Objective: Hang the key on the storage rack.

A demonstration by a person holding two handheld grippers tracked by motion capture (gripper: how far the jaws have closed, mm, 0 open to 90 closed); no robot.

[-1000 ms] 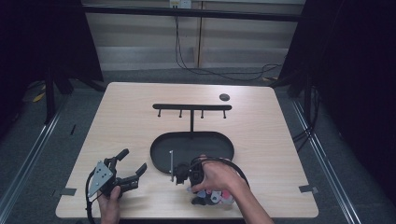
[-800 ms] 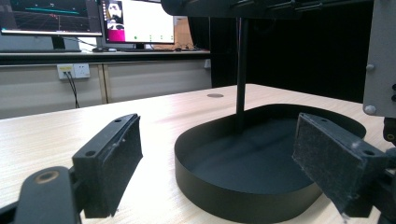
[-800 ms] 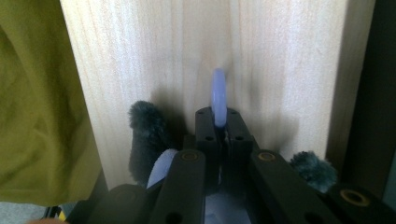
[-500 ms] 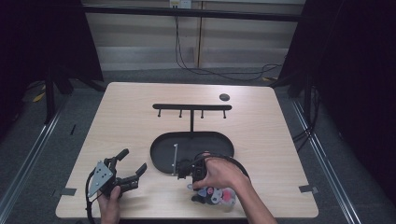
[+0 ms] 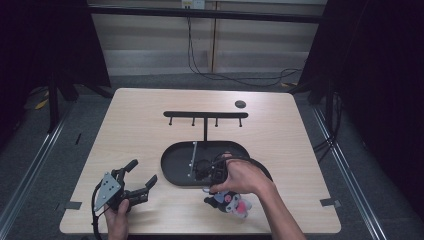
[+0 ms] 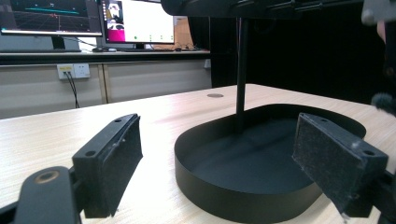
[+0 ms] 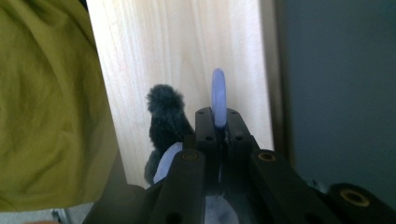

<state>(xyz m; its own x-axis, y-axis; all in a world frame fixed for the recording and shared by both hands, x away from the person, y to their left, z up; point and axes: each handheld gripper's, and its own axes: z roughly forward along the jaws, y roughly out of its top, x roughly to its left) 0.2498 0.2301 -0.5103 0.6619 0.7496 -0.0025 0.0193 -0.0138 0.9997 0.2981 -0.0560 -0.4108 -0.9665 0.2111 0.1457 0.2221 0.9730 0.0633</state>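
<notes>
Right gripper (image 7: 217, 122) jaws pinched together on a pale blue ring (image 7: 218, 97), a dark fuzzy plush toy (image 7: 167, 122) hanging just beside it over the light wood table (image 7: 187, 56); olive-green sleeve at the side. From above, right hand (image 5: 243, 176) sits at the front edge of the black oval tray (image 5: 175, 165), toy (image 5: 229, 203) on the table just in front of it. Left gripper (image 5: 134, 186) rests near the front left corner, jaws wide apart, nothing between them, pointing at the tray (image 6: 224, 196). Black hook rack (image 5: 205, 115) stands up from the tray on a post
</notes>
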